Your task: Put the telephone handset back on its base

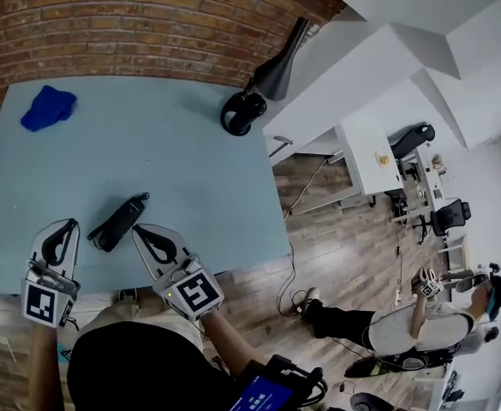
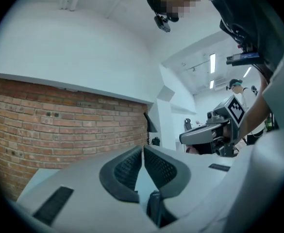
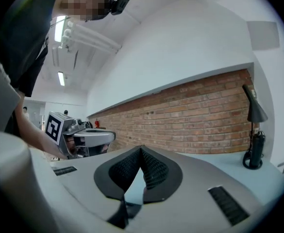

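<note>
A slim black telephone (image 1: 119,222) lies on the pale blue table (image 1: 147,144) near its front edge, with a short cord at its far end. I cannot tell the handset from the base. My left gripper (image 1: 66,225) rests just left of the telephone and my right gripper (image 1: 140,229) just right of it; neither touches it. In the left gripper view the left gripper (image 2: 142,150) has its ribbed pads pressed together with nothing between them. The right gripper (image 3: 141,152) in its own view is likewise shut and empty. The telephone shows in neither gripper view.
A blue cloth (image 1: 48,107) lies at the table's far left. A black desk lamp (image 1: 259,92) stands at the far right corner, before the brick wall (image 1: 130,7). Right of the table is wooden floor with white desks, and a person (image 1: 421,324) holding grippers.
</note>
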The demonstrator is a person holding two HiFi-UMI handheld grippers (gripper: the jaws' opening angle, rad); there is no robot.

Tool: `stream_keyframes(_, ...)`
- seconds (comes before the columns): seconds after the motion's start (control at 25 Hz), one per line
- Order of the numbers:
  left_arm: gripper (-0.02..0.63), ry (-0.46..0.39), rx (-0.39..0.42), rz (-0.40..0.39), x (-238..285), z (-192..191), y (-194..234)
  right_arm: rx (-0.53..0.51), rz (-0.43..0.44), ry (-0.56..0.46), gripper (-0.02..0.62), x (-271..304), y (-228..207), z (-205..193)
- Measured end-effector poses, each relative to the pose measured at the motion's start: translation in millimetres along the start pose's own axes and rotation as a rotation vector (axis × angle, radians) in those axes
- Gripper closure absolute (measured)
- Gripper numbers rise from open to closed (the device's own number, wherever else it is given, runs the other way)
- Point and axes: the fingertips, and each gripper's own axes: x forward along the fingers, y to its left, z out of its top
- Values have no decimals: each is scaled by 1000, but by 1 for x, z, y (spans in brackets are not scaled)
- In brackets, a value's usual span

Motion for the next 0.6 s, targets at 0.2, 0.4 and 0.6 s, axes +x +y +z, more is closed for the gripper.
stream_keyframes(0.2,575,128,-82,-11,-1,-53,-20,67,-26,86,583,-28,8,-49)
stream_keyframes(0.4,575,176,-127,-36,0,-78,-27,92,-66,123,583,-46,9,-69)
stream_keyframes(0.6,575,229,-137,-38,4,-97,-29,125,-99,118,583,-54,9,-77)
